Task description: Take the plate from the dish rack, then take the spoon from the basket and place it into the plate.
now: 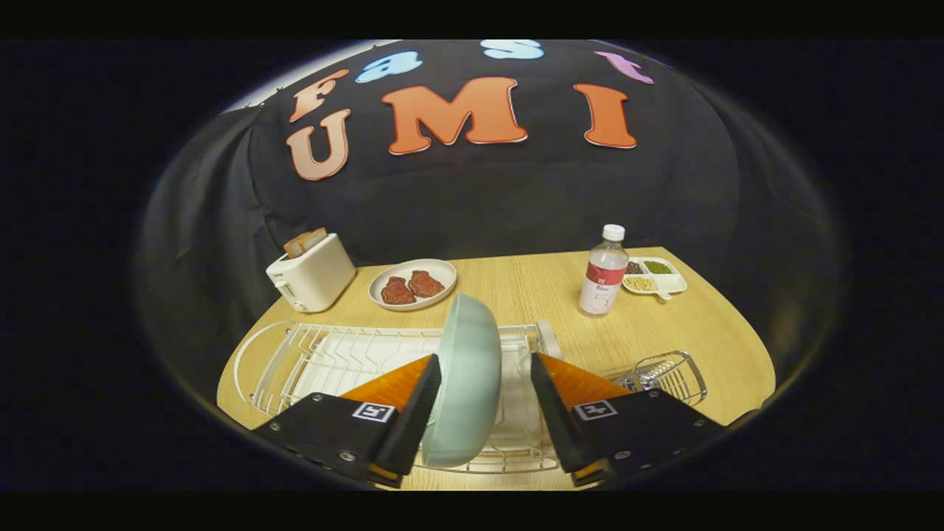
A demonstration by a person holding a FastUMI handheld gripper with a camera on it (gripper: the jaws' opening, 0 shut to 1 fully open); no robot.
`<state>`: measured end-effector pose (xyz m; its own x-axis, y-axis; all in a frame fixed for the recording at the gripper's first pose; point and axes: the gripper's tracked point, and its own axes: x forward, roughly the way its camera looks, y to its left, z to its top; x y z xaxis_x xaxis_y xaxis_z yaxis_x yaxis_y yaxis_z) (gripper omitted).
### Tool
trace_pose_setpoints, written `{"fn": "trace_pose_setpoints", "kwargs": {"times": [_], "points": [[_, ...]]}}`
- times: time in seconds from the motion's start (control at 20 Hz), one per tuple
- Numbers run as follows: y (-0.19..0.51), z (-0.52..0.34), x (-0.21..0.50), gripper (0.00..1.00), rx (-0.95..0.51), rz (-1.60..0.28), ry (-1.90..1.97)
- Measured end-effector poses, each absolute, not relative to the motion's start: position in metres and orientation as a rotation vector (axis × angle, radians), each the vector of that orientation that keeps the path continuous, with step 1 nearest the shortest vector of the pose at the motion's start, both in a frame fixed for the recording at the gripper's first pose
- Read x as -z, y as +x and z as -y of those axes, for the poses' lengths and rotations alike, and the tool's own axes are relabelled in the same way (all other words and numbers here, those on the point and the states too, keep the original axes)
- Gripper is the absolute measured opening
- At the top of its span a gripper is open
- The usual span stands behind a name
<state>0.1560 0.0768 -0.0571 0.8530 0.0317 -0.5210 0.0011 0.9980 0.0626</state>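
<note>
A pale green plate stands on edge in the white wire dish rack. It sits between my two fingers, close against the left one, with a gap to the right one. My gripper is open around the plate, not pressing on it. A small wire basket stands to the right of the rack, just beyond the right finger; I cannot make out a spoon in it.
Further back on the wooden table are a white toaster with bread, a plate with two pieces of meat, a plastic bottle and a divided dish of beans.
</note>
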Motion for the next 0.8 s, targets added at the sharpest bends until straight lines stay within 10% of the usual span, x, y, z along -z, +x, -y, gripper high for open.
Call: {"fn": "trace_pose_setpoints", "kwargs": {"times": [0.15,0.3,0.8], "points": [[0.148,-0.081,0.074,0.41,0.027,-0.660,0.099],[0.145,-0.071,0.076,0.32,0.133,-0.695,0.113],[0.143,-0.070,0.050,0.27,0.275,-0.619,0.014]]}}
